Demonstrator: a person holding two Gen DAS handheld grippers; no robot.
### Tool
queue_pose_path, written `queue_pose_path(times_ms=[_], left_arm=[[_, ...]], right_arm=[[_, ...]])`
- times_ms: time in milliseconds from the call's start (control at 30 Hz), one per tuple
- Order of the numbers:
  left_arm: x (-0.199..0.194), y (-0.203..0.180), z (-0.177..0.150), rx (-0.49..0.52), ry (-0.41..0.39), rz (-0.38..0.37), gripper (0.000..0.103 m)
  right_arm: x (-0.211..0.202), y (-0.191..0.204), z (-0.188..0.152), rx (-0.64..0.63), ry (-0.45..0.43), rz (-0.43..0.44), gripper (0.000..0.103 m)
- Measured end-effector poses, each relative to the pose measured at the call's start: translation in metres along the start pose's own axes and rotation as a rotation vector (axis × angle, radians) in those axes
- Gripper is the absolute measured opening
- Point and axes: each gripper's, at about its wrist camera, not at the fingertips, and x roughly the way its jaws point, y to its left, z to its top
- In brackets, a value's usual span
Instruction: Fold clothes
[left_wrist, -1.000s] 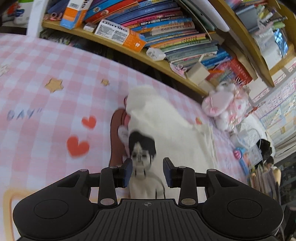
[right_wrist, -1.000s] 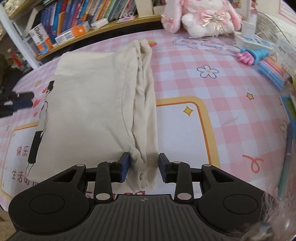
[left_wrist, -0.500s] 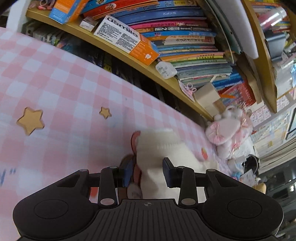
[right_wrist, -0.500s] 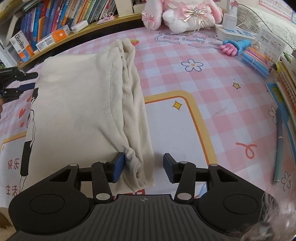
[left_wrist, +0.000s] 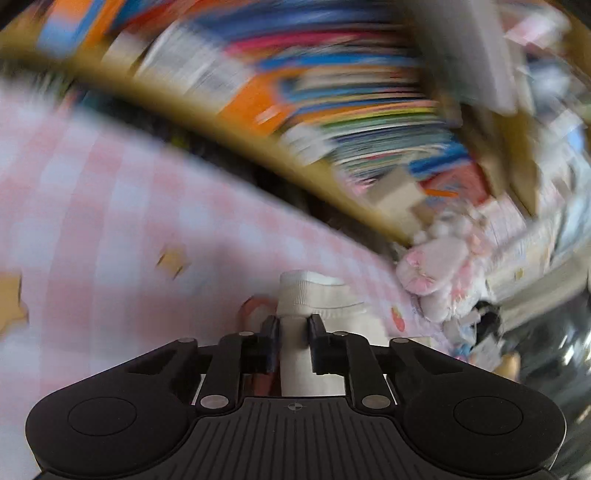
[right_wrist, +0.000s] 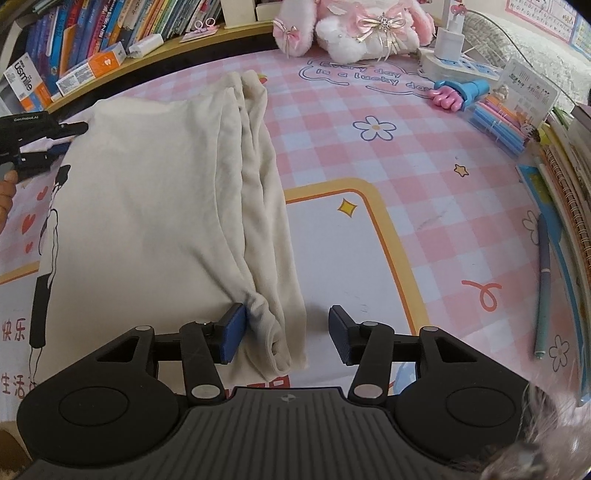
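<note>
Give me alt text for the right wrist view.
The right gripper, jaws opening, straddles the near folded edge of a cream garment on a pink checked table cover. The left gripper reaches the garment's far left corner.

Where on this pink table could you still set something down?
The white panel inside the yellow border, right of the cream garment, is bare, as is the checked cloth around the flower. The far edge by the plush toy and right edge by the pen are crowded.

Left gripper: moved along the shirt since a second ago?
Yes. The left gripper went from the printed figure up to the cream shirt's far corner, towards the bookshelf; its jaws are closing on that fabric.
</note>
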Motion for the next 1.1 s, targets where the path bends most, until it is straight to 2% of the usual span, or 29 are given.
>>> queue_pose_path(times_ms=[33,100,167,233,300,367,433,600,700,800,900,1000,1033,1067,1100], left_arm=[[-0.003,-0.010,-0.001,0.075,-0.024,0.000,0.015],[0.004,-0.016,0.000,0.134,-0.009,0.048,0.016],[0.020,-0.003,0.004,0.080,0.056,0.109,0.021],[0.026,0.014,0.008,-0.026,0.084,0.092,0.023],[0.024,0.026,0.010,-0.107,0.081,0.060,0.030],[0.014,0.028,0.010,-0.116,0.055,0.069,0.041],[0.003,0.031,0.009,-0.120,0.031,0.073,0.042],[-0.019,0.036,-0.006,-0.153,0.042,0.024,0.042],[-0.027,0.032,-0.021,-0.135,0.075,0.004,0.041],[-0.028,0.025,-0.035,-0.100,0.115,0.006,0.038],[-0.028,0.018,-0.041,-0.081,0.120,0.008,0.038],[-0.028,0.019,-0.044,-0.114,0.110,0.013,0.037],[-0.028,0.019,-0.044,-0.122,0.108,0.018,0.034],[-0.028,0.018,-0.045,-0.124,0.110,0.017,0.023],[-0.028,0.017,-0.046,-0.123,0.115,0.012,0.016]], right_arm=[[0.000,0.001,0.000,-0.001,0.001,-0.004,0.046],[0.000,0.001,0.000,0.001,0.002,-0.009,0.046],[0.000,0.001,0.000,0.004,0.004,-0.011,0.046],[0.000,0.002,0.001,0.003,0.008,-0.012,0.046],[0.000,0.002,0.001,0.003,0.009,-0.014,0.046],[0.000,0.002,0.001,0.003,0.009,-0.017,0.046],[0.000,0.003,0.001,0.003,0.009,-0.019,0.046],[0.000,0.003,0.001,0.002,0.010,-0.022,0.046],[0.000,0.003,0.001,0.004,0.008,-0.022,0.046],[-0.001,0.004,0.001,0.006,0.008,-0.022,0.046],[-0.001,0.004,0.001,0.004,0.008,-0.024,0.046],[-0.001,0.004,0.000,0.003,0.006,-0.026,0.046],[-0.001,0.004,0.000,0.006,0.005,-0.026,0.046],[-0.001,0.004,0.000,0.008,0.004,-0.027,0.046],[-0.001,0.004,-0.001,0.011,0.002,-0.027,0.046]])
